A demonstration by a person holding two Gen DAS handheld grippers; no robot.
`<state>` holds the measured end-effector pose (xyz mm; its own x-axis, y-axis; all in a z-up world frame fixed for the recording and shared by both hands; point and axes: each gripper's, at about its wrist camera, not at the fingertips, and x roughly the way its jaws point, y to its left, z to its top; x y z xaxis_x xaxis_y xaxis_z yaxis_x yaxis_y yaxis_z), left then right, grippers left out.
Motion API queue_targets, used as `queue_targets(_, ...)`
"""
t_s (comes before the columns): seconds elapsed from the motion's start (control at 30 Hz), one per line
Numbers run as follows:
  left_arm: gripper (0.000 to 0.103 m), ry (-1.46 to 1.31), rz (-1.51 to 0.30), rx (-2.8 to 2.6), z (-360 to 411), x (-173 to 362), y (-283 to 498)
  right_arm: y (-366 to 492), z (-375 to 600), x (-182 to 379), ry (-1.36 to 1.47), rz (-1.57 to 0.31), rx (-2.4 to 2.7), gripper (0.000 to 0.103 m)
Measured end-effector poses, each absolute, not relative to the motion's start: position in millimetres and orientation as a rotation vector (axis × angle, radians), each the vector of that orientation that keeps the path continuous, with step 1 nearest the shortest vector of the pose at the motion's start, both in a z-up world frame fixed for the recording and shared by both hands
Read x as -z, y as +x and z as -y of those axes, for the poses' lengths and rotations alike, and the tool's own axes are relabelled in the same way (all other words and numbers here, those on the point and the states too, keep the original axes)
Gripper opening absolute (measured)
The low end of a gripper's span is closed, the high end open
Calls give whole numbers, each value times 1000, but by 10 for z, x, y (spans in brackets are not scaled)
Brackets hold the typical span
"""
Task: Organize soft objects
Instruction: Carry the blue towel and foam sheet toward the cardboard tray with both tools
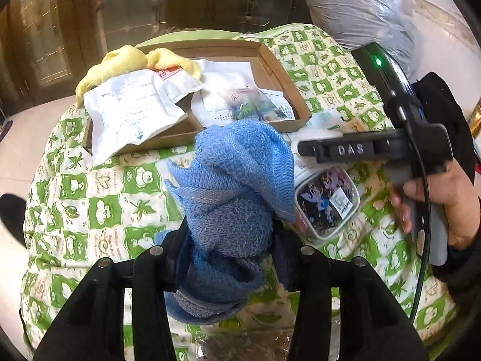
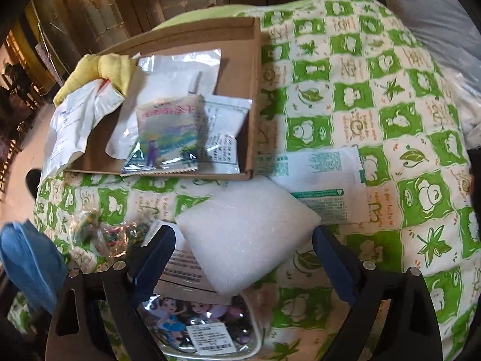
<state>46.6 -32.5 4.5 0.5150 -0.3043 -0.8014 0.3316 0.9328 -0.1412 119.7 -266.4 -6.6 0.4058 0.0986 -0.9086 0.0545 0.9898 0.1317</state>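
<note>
Black fingers (image 1: 180,252) of the left gripper (image 1: 230,258) fill the bottom of the left wrist view, partly closed and clamped on a bunched blue towel (image 1: 237,186), which stands up from between them above the green-and-cream patterned quilt (image 1: 90,204). Beyond the towel a shallow cardboard box (image 1: 270,60) lies on the quilt, holding a white printed pouch (image 1: 132,108) that hangs over its near wall, further packets, and a yellow cloth (image 1: 120,60) draped over its far left corner. To the right, a hand (image 1: 445,207) holds the right gripper's handle, whose black bar bears the raised letters "DAS" (image 1: 350,149); under it lies a clear pouch (image 1: 327,201) with cartoon figures and a white barcode label, its print too small to read. In the right wrist view, dark-padded fingers (image 2: 333,264) of the right gripper (image 2: 245,267) stand wide apart, with a white foam pad (image 2: 246,234) between them and touching neither. The cartoon pouch (image 2: 198,328) sits just below the pad, nearest the lens. Past the pad a white packet with green print (image 2: 321,180) lies on the quilt (image 2: 390,90) beside the box (image 2: 252,90), in which a colourful packet (image 2: 168,132) rests on white sachets; their writing is not legible. The yellow cloth (image 2: 99,72) hangs at the box's left corner, and the blue towel (image 2: 27,258) shows at the left edge.
</note>
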Motion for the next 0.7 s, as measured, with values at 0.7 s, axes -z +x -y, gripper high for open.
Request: queue_targets(0.7,44,-2,-1000,376,409,-15,554,997,2720,-104,198,-1143,-82,82)
